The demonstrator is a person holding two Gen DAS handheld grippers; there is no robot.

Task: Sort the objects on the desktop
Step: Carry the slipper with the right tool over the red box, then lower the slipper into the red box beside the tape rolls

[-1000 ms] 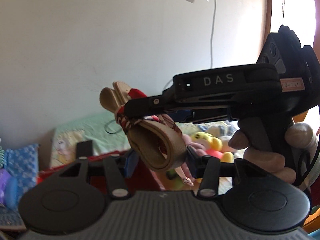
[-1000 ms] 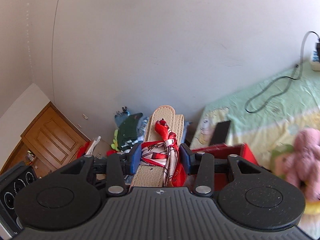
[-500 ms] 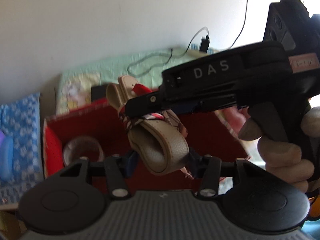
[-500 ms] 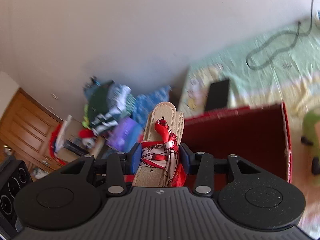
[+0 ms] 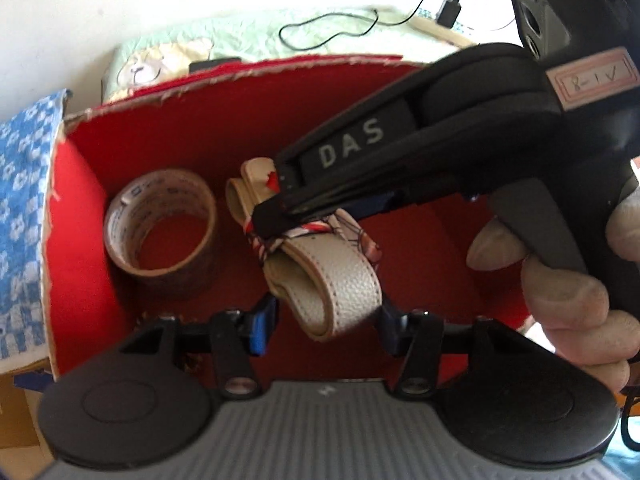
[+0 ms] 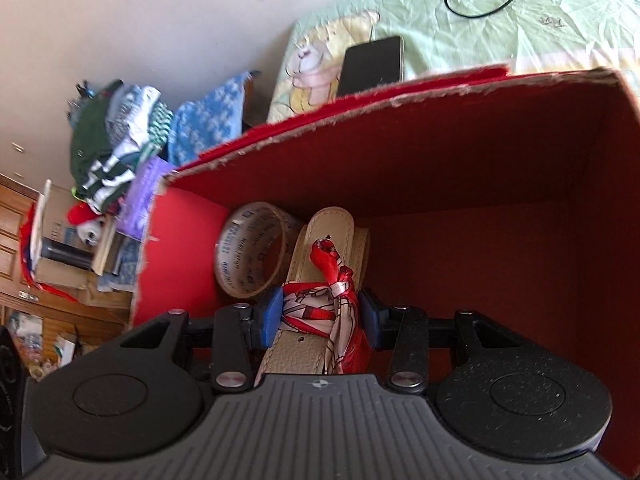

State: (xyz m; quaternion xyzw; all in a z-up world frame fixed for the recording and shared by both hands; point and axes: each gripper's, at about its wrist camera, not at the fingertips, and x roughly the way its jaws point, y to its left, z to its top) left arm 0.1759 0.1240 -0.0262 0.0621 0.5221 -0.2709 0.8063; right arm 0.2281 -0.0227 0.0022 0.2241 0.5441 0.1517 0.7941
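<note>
Leather strap bundle over the red box

We judge the folded strap (image 6: 320,264), bound by a scarf (image 6: 332,304), light and floppy, best held at the knot. Our right hand-held gripper (image 6: 318,314) clamps it there above the red box (image 6: 440,152). Our left hand-held gripper (image 5: 326,322) is opening, the strap's loop between its jaws. Only the left view shows that loop; the right shows a phone (image 6: 370,64)
</note>
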